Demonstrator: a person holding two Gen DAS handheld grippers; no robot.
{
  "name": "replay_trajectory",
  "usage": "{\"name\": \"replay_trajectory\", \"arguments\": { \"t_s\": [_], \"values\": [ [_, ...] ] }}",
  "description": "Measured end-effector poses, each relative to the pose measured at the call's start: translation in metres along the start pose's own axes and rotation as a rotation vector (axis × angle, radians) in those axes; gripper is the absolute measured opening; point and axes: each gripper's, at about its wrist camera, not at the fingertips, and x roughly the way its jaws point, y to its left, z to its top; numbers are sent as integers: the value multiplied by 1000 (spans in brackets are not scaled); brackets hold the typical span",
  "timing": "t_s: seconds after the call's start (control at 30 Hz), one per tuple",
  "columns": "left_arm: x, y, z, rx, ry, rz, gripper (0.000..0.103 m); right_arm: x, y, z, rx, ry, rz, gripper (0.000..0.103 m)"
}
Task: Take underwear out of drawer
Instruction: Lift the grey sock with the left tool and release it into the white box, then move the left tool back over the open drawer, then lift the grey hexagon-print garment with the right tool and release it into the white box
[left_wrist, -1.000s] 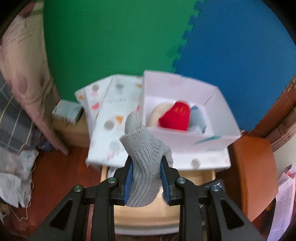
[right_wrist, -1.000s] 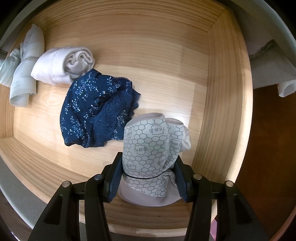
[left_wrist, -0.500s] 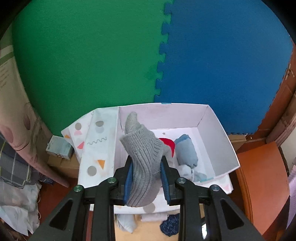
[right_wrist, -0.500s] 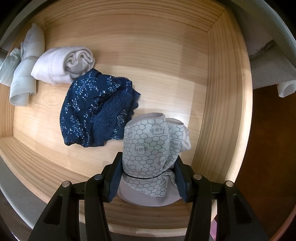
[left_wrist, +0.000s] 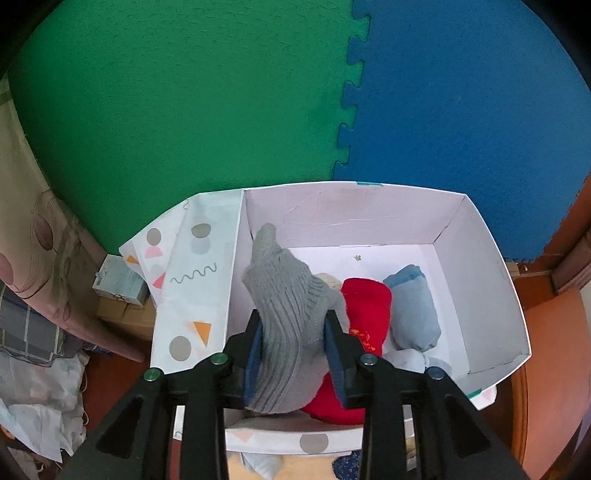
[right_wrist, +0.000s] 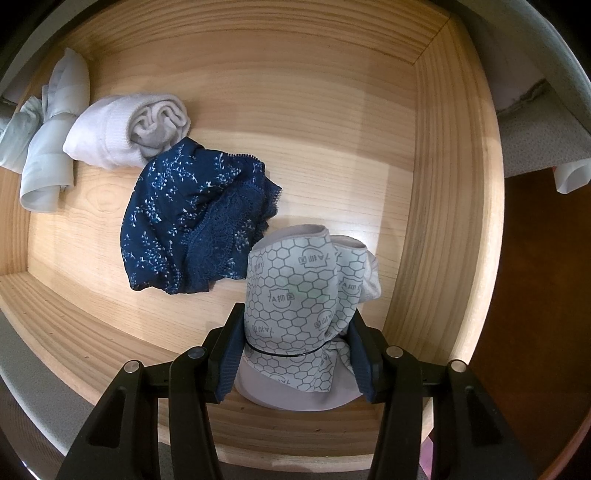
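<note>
In the left wrist view my left gripper (left_wrist: 293, 325) hangs over the open white box (left_wrist: 491, 280). A grey knitted sock (left_wrist: 284, 291) is between its pads; the jaws are opening and the pads still touch it. A red roll (left_wrist: 365, 310) and a light blue roll (left_wrist: 413, 310) lie in the box. Over in the right wrist view my right gripper (right_wrist: 295, 332) points down into the wooden drawer (right_wrist: 443, 184), shut on a grey hexagon-print underwear roll (right_wrist: 295, 280). Navy floral lace underwear (right_wrist: 195, 229), a white roll (right_wrist: 122, 129) and a pale knotted piece (right_wrist: 48, 136) lie on the drawer floor.
The box's patterned lid (left_wrist: 195, 295) leans at its left side. Green (left_wrist: 184, 92) and blue (left_wrist: 461, 92) foam mats cover the floor beyond. A small carton (left_wrist: 118, 284) and a pink cloth (left_wrist: 37, 236) are at the left.
My left gripper has carried the grey sock forward and lower, from in front of the box to above its inside. The right gripper and its roll have stayed still.
</note>
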Motion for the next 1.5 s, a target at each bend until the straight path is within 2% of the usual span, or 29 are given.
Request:
{"name": "replay_trajectory", "arguments": {
  "t_s": [0.03, 0.17, 0.27, 0.47, 0.6, 0.77, 1.03, 1.3, 1.5],
  "values": [
    [0, 0, 0, 3, 5, -1, 39, 0, 0, 0, 1, 0, 0, 48],
    [-3, -2, -2, 24, 5, 28, 44, 0, 2, 1, 2, 2, -2, 48],
    [-9, -3, -4, 35, -10, 36, 45, 0, 2, 2, 1, 3, -3, 48],
    [-28, 1, -8, 38, -23, -1, 47, 0, 4, 4, 3, 5, -6, 48],
    [-42, 5, -22, 53, -32, -2, 47, 0, 7, 5, 1, 11, -12, 48],
    [-54, 19, -57, 73, -8, 7, 47, 1, 9, 7, 1, 15, -16, 48],
    [-55, 50, -143, 21, 54, 9, 49, 1, 14, 10, 0, 21, -25, 48],
    [-13, 59, -226, -34, 145, 78, 49, -3, 25, 16, -2, 19, -27, 48],
    [15, 64, -256, -74, 195, 111, 49, -8, 23, 17, 24, 0, -16, 47]
  ]
}}
